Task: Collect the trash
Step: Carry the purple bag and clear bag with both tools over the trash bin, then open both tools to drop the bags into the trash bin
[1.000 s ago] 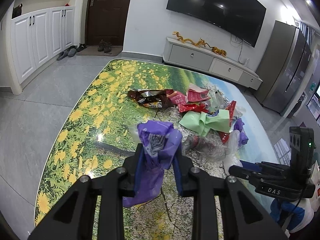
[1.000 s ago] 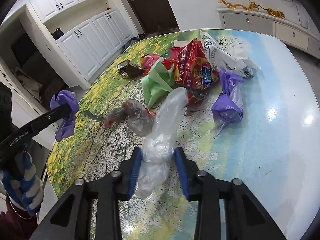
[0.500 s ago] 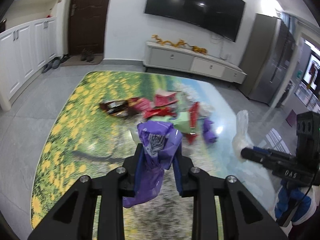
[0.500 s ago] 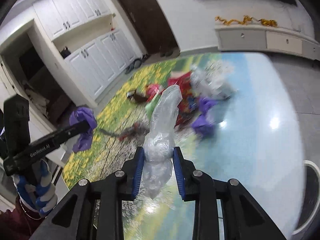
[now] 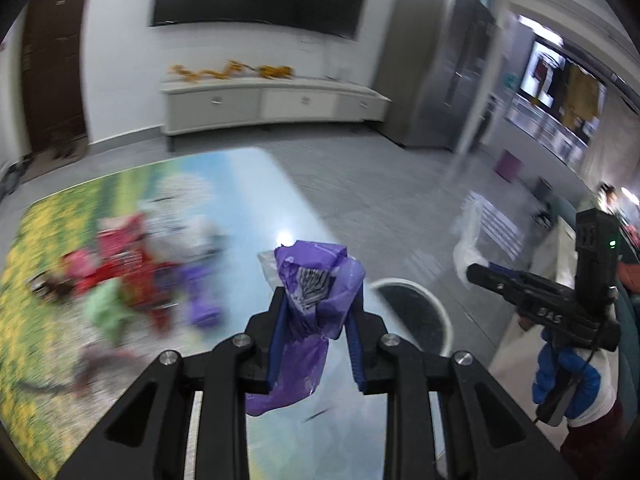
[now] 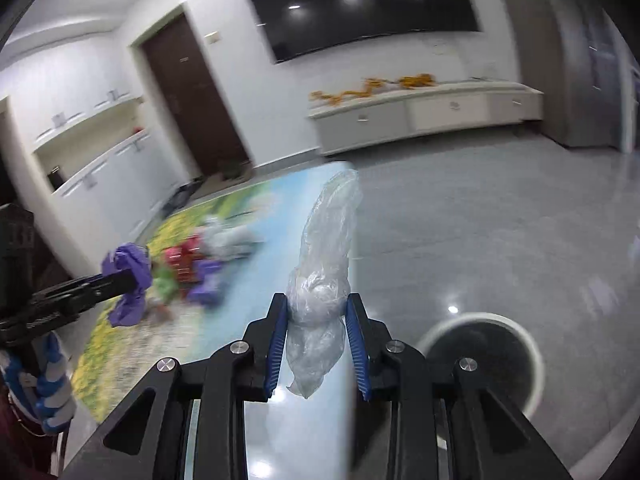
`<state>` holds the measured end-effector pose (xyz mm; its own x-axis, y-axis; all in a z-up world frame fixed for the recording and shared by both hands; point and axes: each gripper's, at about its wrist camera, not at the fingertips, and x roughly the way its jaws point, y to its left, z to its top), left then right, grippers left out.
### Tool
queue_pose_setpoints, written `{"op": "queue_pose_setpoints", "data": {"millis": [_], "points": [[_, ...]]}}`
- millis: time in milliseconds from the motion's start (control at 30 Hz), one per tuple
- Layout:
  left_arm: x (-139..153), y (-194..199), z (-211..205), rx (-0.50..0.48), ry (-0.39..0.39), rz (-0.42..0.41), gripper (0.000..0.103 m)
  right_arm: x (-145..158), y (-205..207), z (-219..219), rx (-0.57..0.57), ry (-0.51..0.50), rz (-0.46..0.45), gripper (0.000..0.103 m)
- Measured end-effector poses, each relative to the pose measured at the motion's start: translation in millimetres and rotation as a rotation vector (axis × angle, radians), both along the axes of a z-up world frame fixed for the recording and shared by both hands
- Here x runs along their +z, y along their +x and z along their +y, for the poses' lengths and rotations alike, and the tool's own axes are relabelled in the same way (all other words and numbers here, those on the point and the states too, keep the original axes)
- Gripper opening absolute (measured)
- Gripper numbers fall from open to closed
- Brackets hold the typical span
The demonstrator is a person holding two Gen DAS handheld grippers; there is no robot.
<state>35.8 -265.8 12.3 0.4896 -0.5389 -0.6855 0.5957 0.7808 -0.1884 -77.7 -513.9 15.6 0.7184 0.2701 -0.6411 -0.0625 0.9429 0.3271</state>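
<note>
Two crumpled bags held, purple wrapper (image 5: 310, 300), clear plastic bag (image 6: 322, 280)

Bright indoor ceiling light, glare spots on glossy table (image 5: 280, 216) and floor (image 6: 500, 248), strong motion blur, fisheye edges dark and curved

Both wrist views above the table (image 5: 260, 208) edge, facing the TV wall; shared bin (image 6: 480, 360)
</note>
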Motion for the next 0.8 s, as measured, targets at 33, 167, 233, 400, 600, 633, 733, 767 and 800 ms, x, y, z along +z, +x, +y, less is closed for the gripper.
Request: {"op": "queue_pose_setpoints", "data": {"millis": [33, 167, 233, 400, 600, 633, 733, 767, 800], "points": [[-3, 1, -16, -0.022, 0.003, 0.007, 0.026, -5, -1, -14, -0.029, -0.007, 0.015, 0.028], [-17, 9, -80, -0.104, 0.006, 0.054, 0.026, -29, -4, -63, -0.124, -0.018, 0.084, 0.028], [-28, 16, -108, -0.132, 0.005, 0.089, 0.026, -41, -2, -82, -0.154, -0.027, 0.120, 0.028], [-56, 35, -166, -0.168, 0.004, 0.178, 0.027, -72, -1, -109, -0.204, -0.038, 0.202, 0.030], [-84, 58, -211, -0.196, -0.018, 0.300, 0.055, -102, -5, -130, -0.257, -0.041, 0.276, 0.031], [-87, 61, -215, -0.196, -0.023, 0.314, 0.056, -105, -3, -132, -0.263, -0.039, 0.285, 0.033], [-91, 65, -222, -0.209, -0.026, 0.331, 0.056, -109, 13, -134, -0.285, -0.047, 0.314, 0.049], [-89, 66, -221, -0.212, -0.031, 0.331, 0.056, -110, 17, -136, -0.291, -0.047, 0.322, 0.050], [-86, 66, -219, -0.215, -0.035, 0.316, 0.056, -113, 19, -140, -0.295, -0.047, 0.327, 0.050]]}}
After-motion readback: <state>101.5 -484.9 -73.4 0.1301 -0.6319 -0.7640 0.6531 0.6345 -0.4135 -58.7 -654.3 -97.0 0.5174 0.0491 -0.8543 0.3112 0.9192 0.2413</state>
